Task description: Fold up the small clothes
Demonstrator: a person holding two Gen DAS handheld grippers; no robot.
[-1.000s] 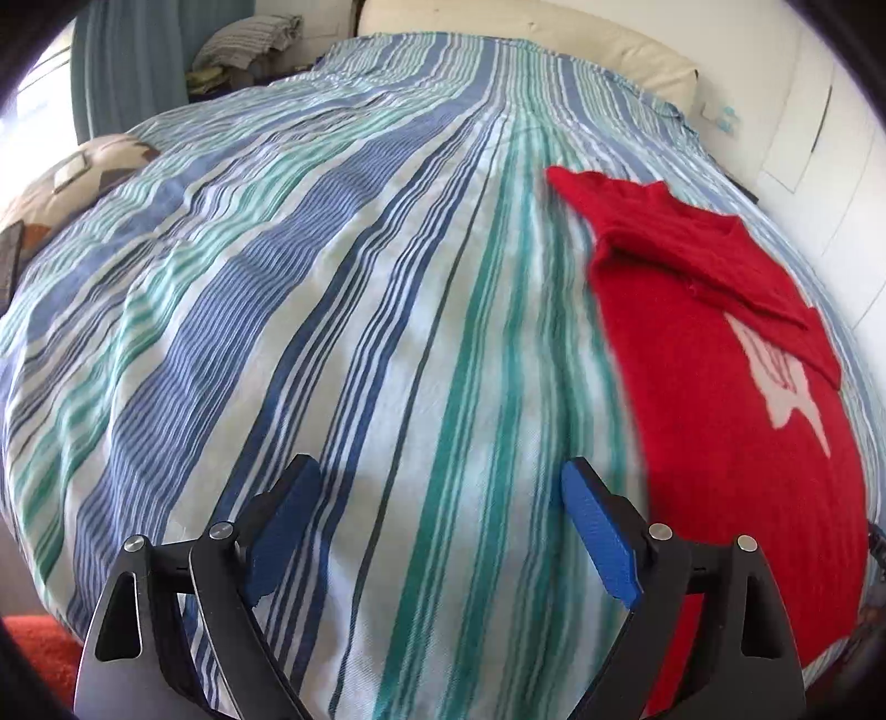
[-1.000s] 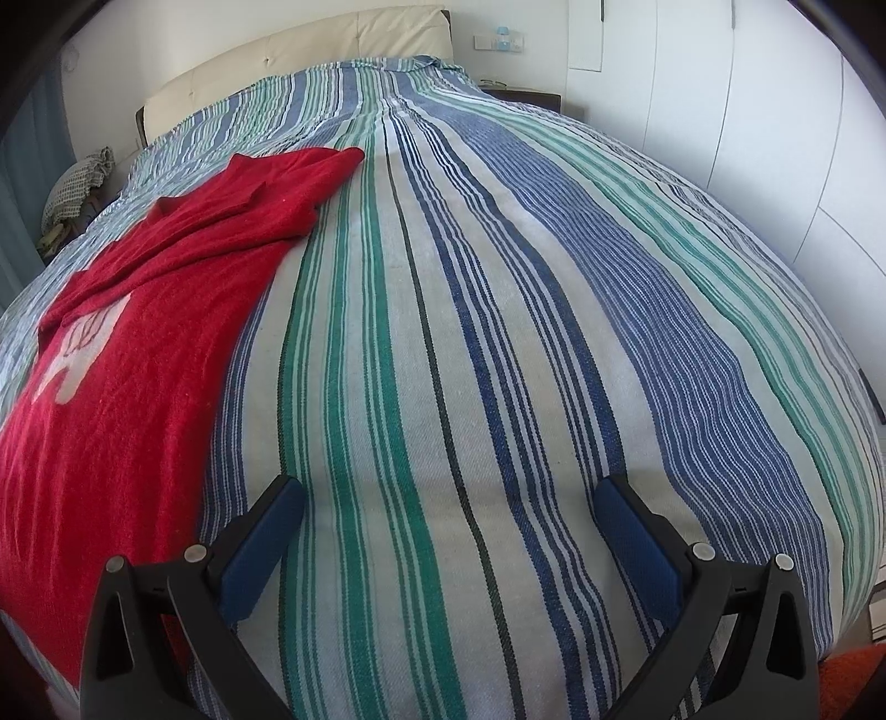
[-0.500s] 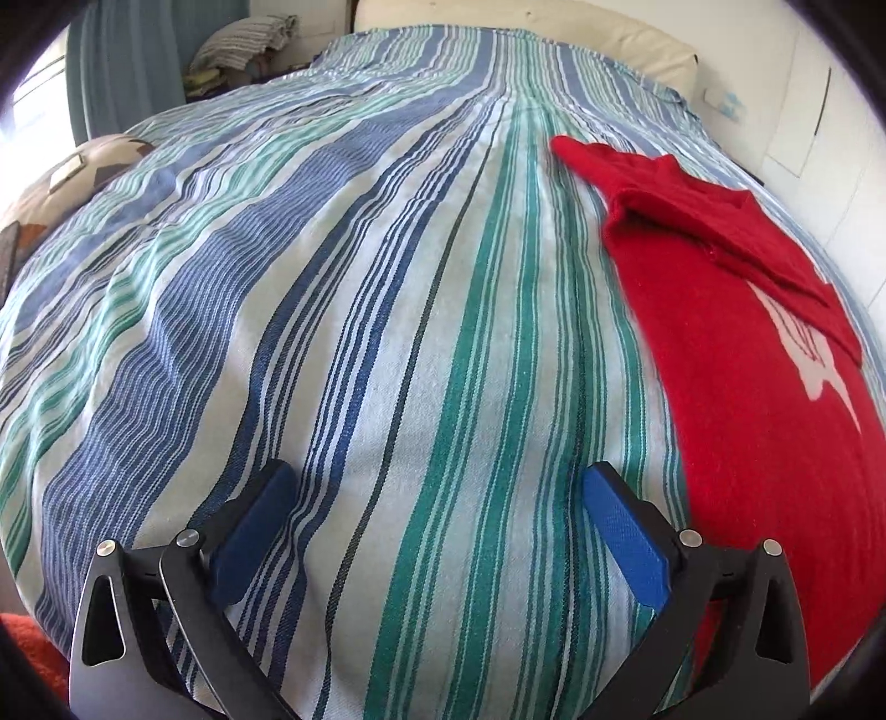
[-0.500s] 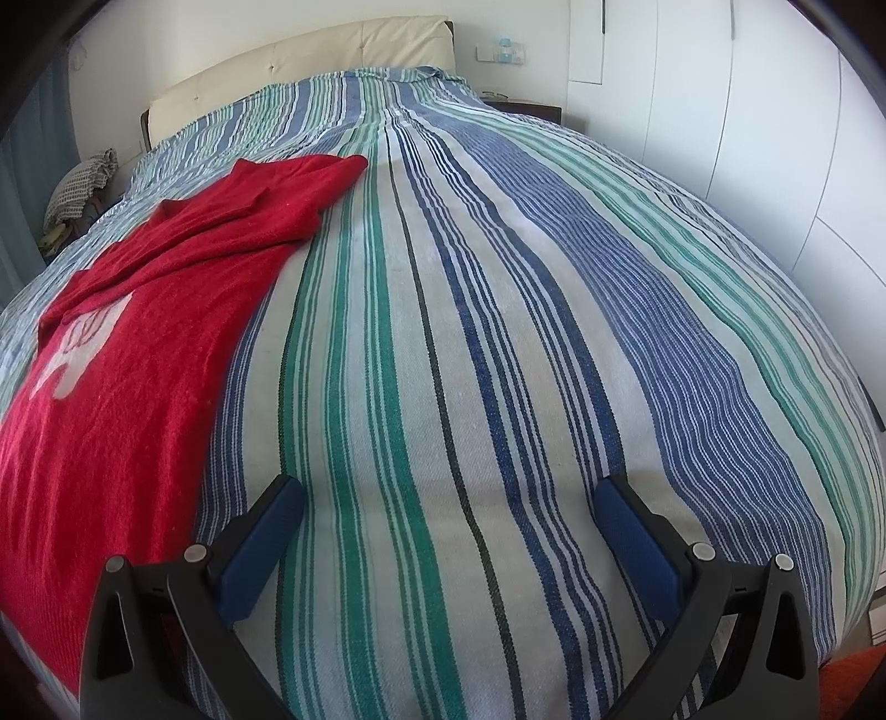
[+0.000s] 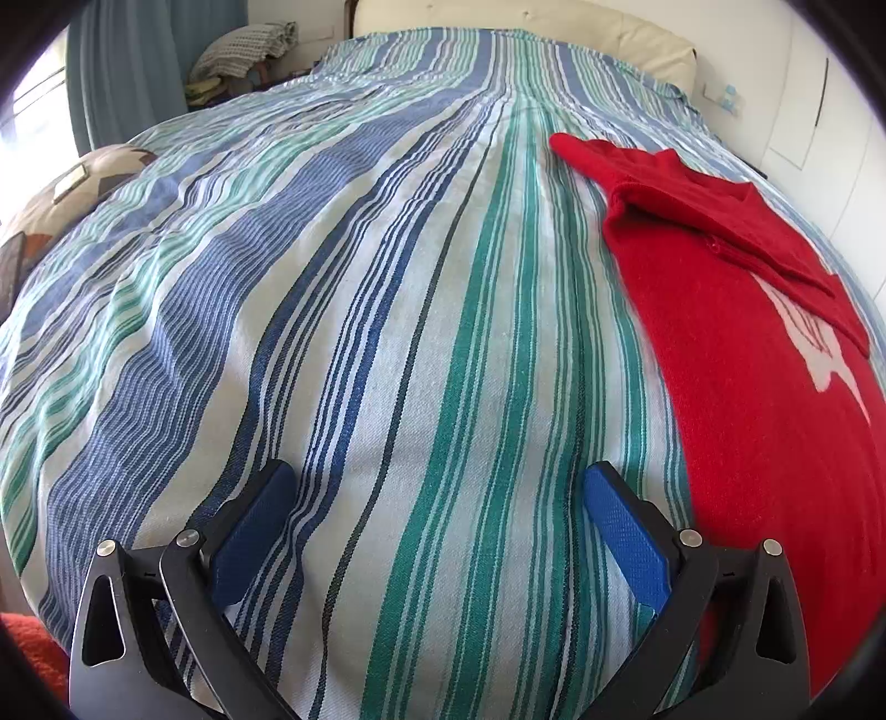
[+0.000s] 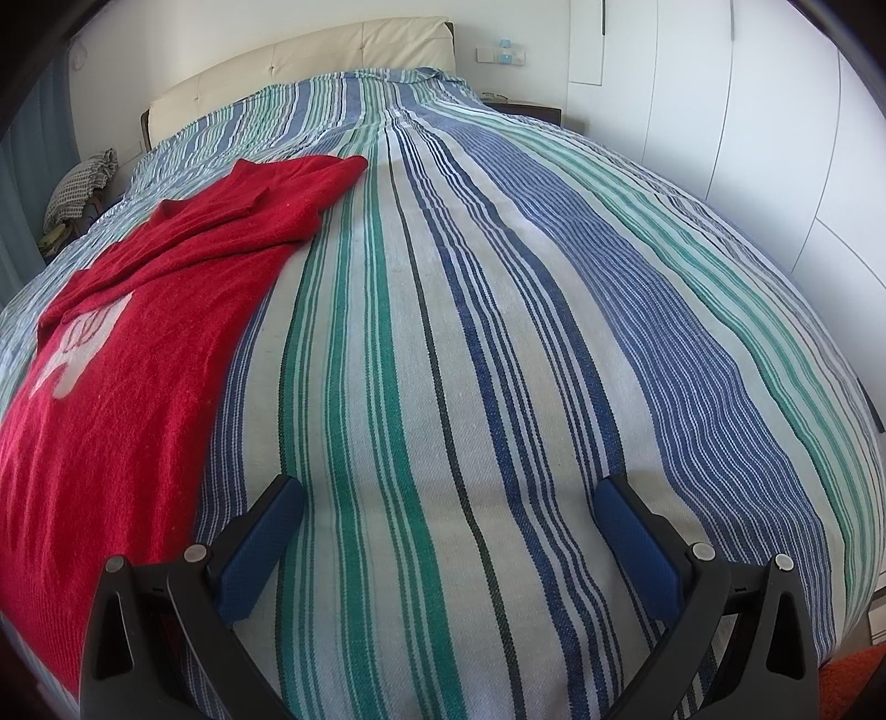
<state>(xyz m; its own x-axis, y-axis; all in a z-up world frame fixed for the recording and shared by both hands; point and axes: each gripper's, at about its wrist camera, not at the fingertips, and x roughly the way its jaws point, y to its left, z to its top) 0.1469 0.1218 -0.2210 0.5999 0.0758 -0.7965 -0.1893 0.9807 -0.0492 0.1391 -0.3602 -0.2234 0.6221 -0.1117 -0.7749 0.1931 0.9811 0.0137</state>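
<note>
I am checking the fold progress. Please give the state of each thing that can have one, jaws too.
Red sweater: lying flat on the bed, one sleeve folded across the chest, not held.
Striped bedspread: spread over the bed, mostly smooth.
Left gripper: jaws wide open, nothing between them, over bare bedspread.
Right gripper: jaws wide open, nothing between them.
Folded cloth beside the bed: piled up.
</note>
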